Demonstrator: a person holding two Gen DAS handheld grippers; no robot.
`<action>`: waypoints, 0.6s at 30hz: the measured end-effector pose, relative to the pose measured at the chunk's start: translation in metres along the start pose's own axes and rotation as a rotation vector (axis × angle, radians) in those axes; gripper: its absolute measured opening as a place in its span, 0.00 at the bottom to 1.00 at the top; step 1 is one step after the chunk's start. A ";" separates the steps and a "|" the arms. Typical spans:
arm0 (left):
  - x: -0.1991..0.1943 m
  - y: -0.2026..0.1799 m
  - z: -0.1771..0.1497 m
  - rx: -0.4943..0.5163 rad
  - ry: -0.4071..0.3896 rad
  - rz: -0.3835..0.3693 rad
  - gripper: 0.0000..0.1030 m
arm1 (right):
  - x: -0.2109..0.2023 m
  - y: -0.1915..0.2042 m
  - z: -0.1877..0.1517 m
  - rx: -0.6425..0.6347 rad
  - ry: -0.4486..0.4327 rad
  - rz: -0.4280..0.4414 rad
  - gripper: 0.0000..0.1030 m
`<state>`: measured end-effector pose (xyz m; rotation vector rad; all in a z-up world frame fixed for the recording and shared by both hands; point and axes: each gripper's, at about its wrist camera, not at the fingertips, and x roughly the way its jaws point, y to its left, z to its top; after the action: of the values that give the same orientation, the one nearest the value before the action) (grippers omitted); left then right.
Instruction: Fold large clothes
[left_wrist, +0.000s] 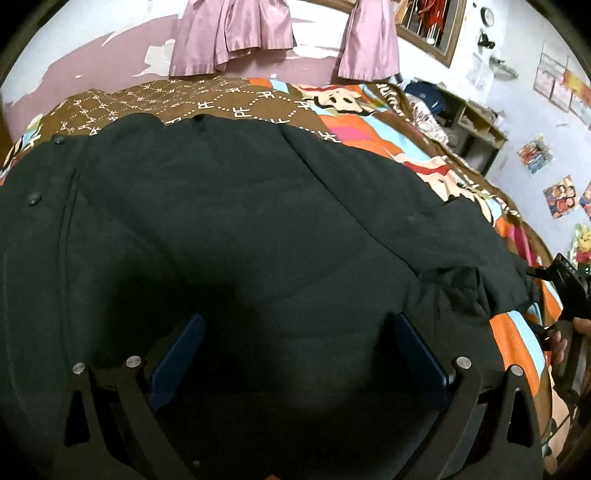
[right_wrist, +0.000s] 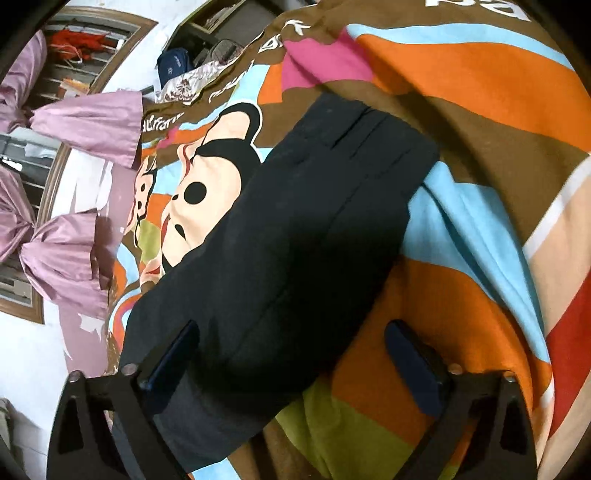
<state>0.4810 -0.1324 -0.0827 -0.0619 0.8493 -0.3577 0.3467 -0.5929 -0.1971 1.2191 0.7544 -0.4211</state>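
A large black jacket (left_wrist: 229, 229) with snap buttons down its left side lies spread on a cartoon-print bedcover (left_wrist: 373, 118). My left gripper (left_wrist: 295, 328) is open and hovers low over the jacket's body. Its blue pads (left_wrist: 177, 354) stand wide apart with nothing between them. In the right wrist view a black sleeve (right_wrist: 303, 229) lies stretched across the bedcover (right_wrist: 461, 110). My right gripper (right_wrist: 291, 332) is open above the sleeve. Its left pad (right_wrist: 173, 354) is over the cloth and its right pad (right_wrist: 413, 365) over the bedcover. The right gripper also shows at the right edge of the left wrist view (left_wrist: 565, 280).
Pink curtains (left_wrist: 236, 33) hang on the peeling wall behind the bed. A wooden shelf (left_wrist: 476, 125) with a blue bag (right_wrist: 173, 66) stands beyond the bed's far right corner. Posters (left_wrist: 561, 195) hang on the right wall.
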 end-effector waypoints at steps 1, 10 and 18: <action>0.000 0.001 -0.002 0.001 -0.003 -0.008 0.98 | 0.001 0.001 0.000 0.006 0.013 0.019 0.72; 0.002 -0.003 -0.010 0.000 -0.026 -0.018 0.98 | -0.014 0.030 0.000 -0.037 -0.057 0.075 0.11; -0.004 0.008 -0.010 -0.036 -0.052 -0.096 0.98 | -0.055 0.141 -0.035 -0.411 -0.248 0.060 0.08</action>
<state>0.4732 -0.1226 -0.0882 -0.1459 0.8029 -0.4294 0.3916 -0.5212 -0.0672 0.7843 0.5546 -0.3393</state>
